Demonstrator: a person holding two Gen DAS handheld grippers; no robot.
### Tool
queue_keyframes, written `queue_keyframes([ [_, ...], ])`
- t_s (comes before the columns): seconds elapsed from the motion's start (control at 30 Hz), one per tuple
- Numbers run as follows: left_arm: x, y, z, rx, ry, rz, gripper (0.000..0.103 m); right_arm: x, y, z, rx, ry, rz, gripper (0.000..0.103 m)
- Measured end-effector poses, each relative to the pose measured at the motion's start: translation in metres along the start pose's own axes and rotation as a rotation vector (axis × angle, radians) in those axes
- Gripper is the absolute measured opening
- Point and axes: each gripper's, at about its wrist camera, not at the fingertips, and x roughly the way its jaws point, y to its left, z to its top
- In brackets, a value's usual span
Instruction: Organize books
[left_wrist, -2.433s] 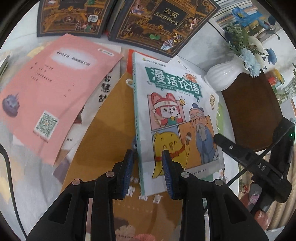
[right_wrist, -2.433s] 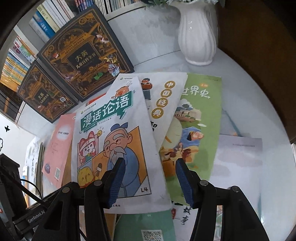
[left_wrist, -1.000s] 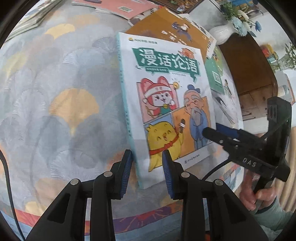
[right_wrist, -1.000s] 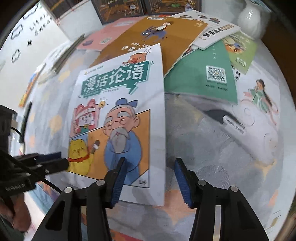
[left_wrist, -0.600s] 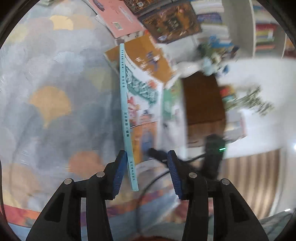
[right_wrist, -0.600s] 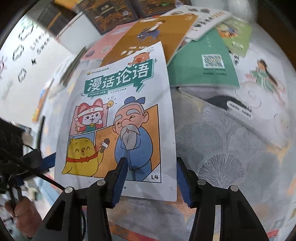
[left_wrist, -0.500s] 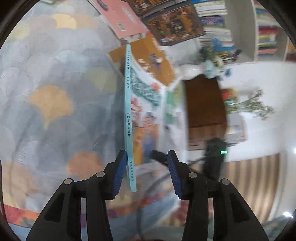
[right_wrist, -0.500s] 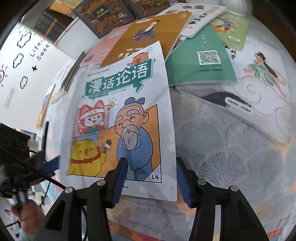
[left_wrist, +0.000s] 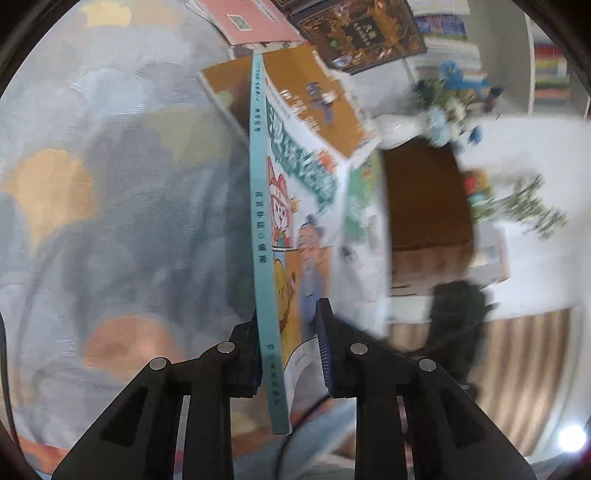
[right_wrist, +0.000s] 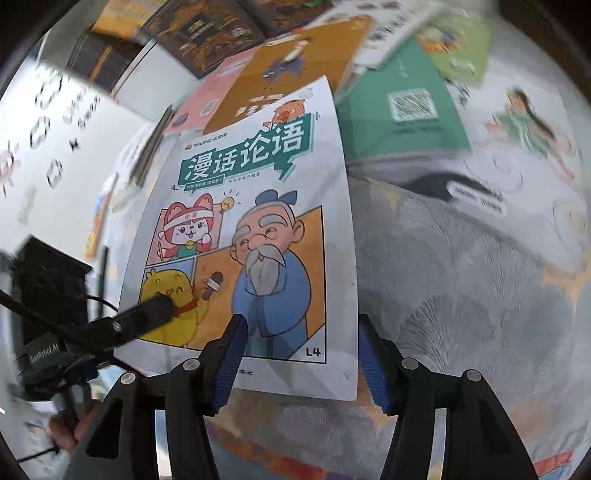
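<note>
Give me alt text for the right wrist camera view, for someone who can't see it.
A white comic book with a cartoon bearded man on its cover is lifted off the patterned cloth, the left tool gripping its left edge. The right tool is opening around the bottom edge. More books lie scattered behind.

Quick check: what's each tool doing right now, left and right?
Left tool: closing on the comic book near its spine, which stands between its fingers.
Right tool: opening, pads off the book's lower edge, holding nothing.
</note>
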Motion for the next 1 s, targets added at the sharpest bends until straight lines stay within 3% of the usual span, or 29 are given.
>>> queue_keyframes([
  [0.37,0.004,0.013,0.006,-0.183,0.044,-0.222,0.020,0.018,-0.051,0.007,0.304,0.047,0.412,0.058],
  [0.47,0.008,0.011,0.008,-0.191,0.045,-0.203,0.020,0.021,-0.050,0.008,0.318,0.032,0.432,0.046],
  [0.53,0.006,0.010,0.009,-0.164,0.048,-0.140,0.020,0.015,-0.040,0.007,0.270,0.011,0.386,0.040],
  [0.6,0.005,0.005,0.010,-0.124,0.055,-0.069,0.020,0.008,-0.025,0.009,0.171,-0.013,0.275,0.038],
  [0.77,0.009,-0.034,0.005,0.151,0.064,0.244,0.020,-0.003,0.055,-0.003,-0.228,-0.113,-0.136,0.038],
  [0.8,0.010,-0.042,0.002,0.204,0.062,0.292,0.020,-0.003,0.066,-0.007,-0.276,-0.128,-0.184,0.038],
  [0.9,0.006,-0.055,0.001,0.286,0.048,0.364,0.020,-0.002,0.085,-0.016,-0.322,-0.154,-0.246,0.038],
  [1.0,-0.005,-0.062,0.000,0.334,0.045,0.367,0.020,-0.003,0.102,-0.028,-0.368,-0.180,-0.313,0.038],
])
